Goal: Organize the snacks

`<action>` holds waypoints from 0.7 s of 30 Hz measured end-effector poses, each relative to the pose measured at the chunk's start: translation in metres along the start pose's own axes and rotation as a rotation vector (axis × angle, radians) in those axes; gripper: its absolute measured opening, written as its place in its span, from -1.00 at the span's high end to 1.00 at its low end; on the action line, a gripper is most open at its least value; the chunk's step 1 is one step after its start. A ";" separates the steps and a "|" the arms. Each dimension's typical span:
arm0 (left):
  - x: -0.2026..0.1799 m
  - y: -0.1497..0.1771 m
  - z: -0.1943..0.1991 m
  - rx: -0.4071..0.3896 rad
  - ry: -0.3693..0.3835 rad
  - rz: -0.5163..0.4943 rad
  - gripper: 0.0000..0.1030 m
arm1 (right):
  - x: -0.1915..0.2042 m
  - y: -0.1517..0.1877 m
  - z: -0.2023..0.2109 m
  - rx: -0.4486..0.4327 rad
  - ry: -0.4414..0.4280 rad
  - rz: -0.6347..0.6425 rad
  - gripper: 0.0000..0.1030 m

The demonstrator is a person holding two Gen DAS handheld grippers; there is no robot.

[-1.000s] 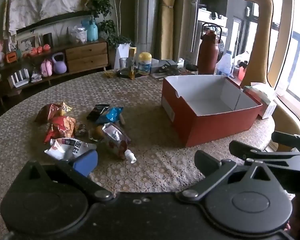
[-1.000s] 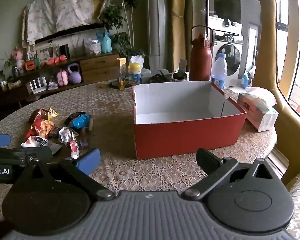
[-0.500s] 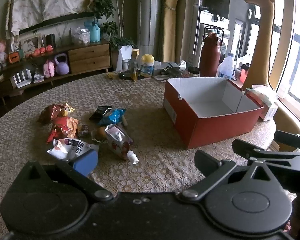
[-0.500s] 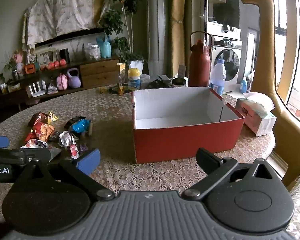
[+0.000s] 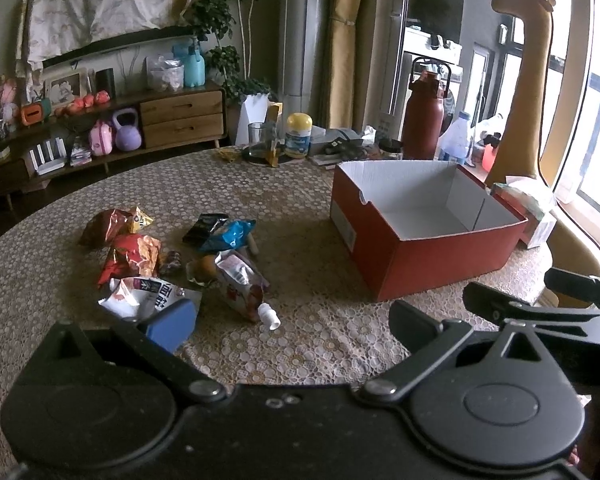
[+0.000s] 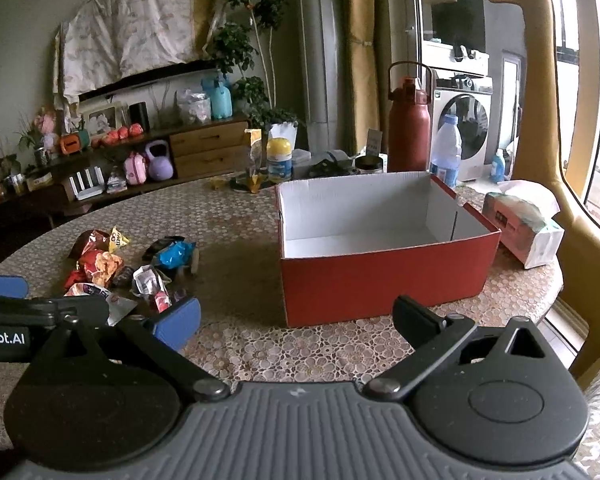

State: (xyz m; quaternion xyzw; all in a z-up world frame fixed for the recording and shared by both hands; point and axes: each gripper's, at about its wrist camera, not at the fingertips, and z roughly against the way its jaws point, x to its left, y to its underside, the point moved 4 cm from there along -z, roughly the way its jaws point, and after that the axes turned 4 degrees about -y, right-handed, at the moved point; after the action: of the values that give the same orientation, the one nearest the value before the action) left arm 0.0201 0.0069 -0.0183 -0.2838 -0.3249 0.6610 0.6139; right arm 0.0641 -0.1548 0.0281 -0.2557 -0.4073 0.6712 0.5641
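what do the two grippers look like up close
Left gripper: black body, round pivot discs, angled black linkage arms, one blue finger pad. Right gripper: ribbed grey body, black discs and arms, blue pad. White "Robot.AI" lettering marks the left one's side.

We see a loose pile of snack packets (image 5: pixel 172 256) lying on the lace-covered table, left of the red box (image 5: pixel 424 226) and well apart from it. Among them: a red-orange crinkled bag (image 5: pixel 134 254), a brown foil bag (image 5: pixel 102 226), a blue packet (image 5: pixel 230 234) against a black one (image 5: pixel 205 225), a white packet with dark print (image 5: pixel 140 294), and a spouted pouch (image 5: pixel 246 288) lying flat, cap toward us. The box stands upright, open-topped, its white inside bare.
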 end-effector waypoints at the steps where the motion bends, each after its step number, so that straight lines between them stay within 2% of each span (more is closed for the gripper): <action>1: 0.000 0.000 0.000 -0.001 0.000 0.000 -1.00 | 0.000 0.000 0.000 0.000 0.003 0.001 -1.00; 21: 0.005 0.000 0.001 -0.001 -0.001 0.007 -1.00 | 0.001 0.002 0.001 -0.002 -0.009 0.000 -1.00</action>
State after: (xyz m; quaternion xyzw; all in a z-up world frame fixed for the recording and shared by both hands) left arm 0.0187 0.0118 -0.0179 -0.2849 -0.3247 0.6631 0.6114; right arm 0.0619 -0.1539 0.0265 -0.2530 -0.4107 0.6719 0.5621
